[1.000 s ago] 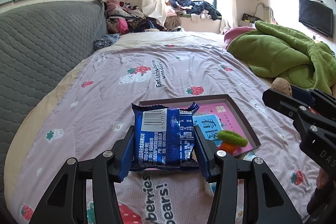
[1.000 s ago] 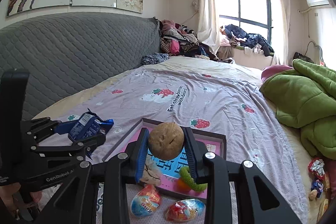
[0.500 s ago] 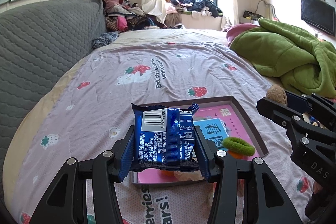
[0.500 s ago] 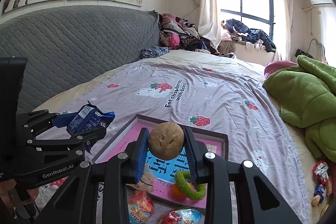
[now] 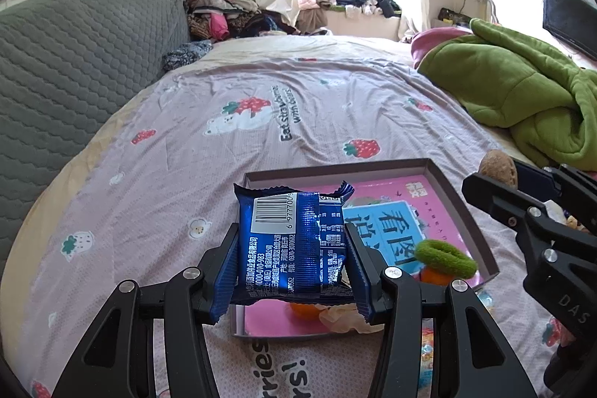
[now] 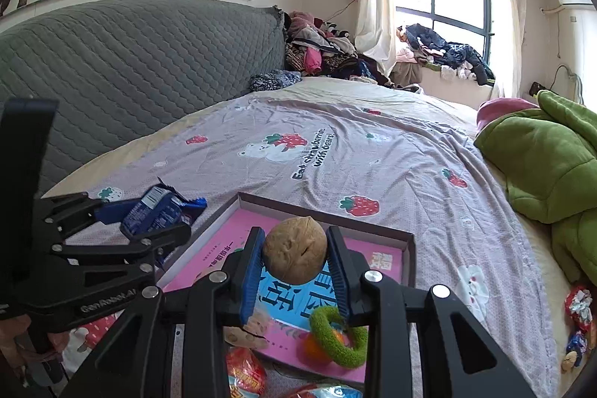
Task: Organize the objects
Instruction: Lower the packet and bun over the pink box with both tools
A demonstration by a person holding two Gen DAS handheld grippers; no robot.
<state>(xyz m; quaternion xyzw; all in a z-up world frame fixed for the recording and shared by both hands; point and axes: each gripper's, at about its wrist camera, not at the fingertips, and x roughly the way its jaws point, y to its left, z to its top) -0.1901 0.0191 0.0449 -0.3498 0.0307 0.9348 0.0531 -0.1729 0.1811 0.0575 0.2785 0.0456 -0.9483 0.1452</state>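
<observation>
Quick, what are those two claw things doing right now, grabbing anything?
Left gripper: closed on the blue snack packet.
Right gripper: closed on the walnut.

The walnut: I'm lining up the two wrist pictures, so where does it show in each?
Left wrist view: the walnut peeks out at the right edge, held in the right tongs, beyond the tray's right wall.
Right wrist view: the walnut sits at centre, clamped in the right tongs above the tray.
Shared landmark: the shallow tray with the pink book.
</observation>
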